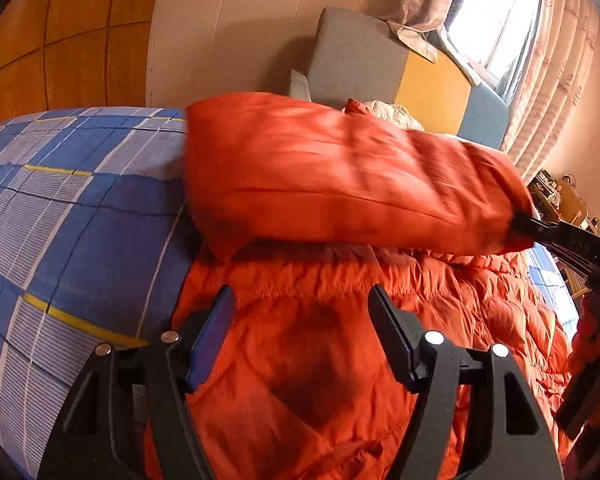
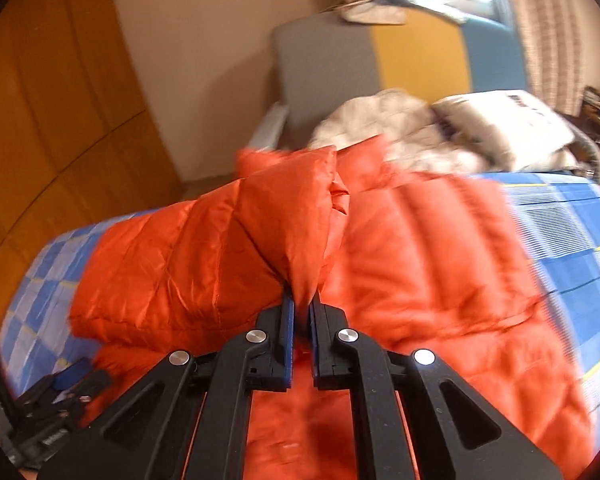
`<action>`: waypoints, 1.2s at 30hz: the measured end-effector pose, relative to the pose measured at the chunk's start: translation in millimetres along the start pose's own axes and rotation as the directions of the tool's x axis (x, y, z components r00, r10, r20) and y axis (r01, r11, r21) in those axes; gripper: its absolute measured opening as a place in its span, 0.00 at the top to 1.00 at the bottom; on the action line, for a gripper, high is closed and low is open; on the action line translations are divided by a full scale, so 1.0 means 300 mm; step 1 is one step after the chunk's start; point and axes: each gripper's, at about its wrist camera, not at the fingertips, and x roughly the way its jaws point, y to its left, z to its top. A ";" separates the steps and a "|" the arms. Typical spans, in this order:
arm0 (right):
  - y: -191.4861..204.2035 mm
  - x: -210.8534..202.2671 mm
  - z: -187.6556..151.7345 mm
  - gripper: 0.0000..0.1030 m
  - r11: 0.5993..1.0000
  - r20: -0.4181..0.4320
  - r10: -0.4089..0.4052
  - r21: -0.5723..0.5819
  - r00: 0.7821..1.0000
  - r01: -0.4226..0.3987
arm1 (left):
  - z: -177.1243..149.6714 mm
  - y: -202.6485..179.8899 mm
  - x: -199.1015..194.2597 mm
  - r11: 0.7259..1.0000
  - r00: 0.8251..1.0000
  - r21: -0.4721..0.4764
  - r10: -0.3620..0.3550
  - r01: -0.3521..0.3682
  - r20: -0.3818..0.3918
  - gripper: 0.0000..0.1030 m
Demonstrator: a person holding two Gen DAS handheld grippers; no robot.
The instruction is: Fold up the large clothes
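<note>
An orange puffer jacket (image 1: 340, 352) lies spread on the blue checked bed (image 1: 80, 208). My left gripper (image 1: 300, 296) is open and empty, hovering just above the jacket's hem. My right gripper (image 2: 302, 304) is shut on the jacket's sleeve (image 2: 292, 216) and holds it lifted over the jacket body (image 2: 420, 264). In the left wrist view the lifted sleeve (image 1: 340, 176) stretches across the frame, and the right gripper (image 1: 520, 222) pinches its end at the right. The left gripper (image 2: 60, 400) shows at the lower left of the right wrist view.
A grey, yellow and blue headboard (image 2: 380, 52) stands at the bed's far end. A pale jacket and a pillow (image 2: 440, 132) lie piled before it. A wooden wardrobe (image 1: 60, 28) is on the left; a window with curtains (image 1: 500, 20) on the right.
</note>
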 end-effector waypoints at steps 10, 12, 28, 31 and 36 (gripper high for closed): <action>-0.261 0.032 -0.022 0.94 0.981 -0.065 -0.150 0.118 0.987 0.157 | 0.064 -0.045 0.013 1.000 1.000 0.020 -0.010 0.009 0.021 0.33; -0.277 0.048 -0.034 0.94 0.978 -0.090 -0.157 0.127 0.984 0.167 | 0.082 -0.060 0.025 0.999 1.000 0.031 -0.008 0.007 0.022 0.33; -0.138 0.029 0.047 0.40 0.985 0.017 -0.174 0.007 0.985 0.174 | 0.232 -0.163 0.111 0.996 0.999 0.089 -0.006 0.002 0.051 0.29; -0.128 0.092 0.071 0.40 0.984 -0.012 -0.178 0.005 0.984 0.178 | 0.257 -0.171 0.144 0.995 0.999 0.097 0.002 -0.006 0.041 0.29; -0.144 0.164 0.080 0.40 0.978 -0.039 -0.207 -0.005 0.978 0.207 | 0.278 -0.184 0.197 0.993 1.000 0.118 0.011 -0.014 0.027 0.29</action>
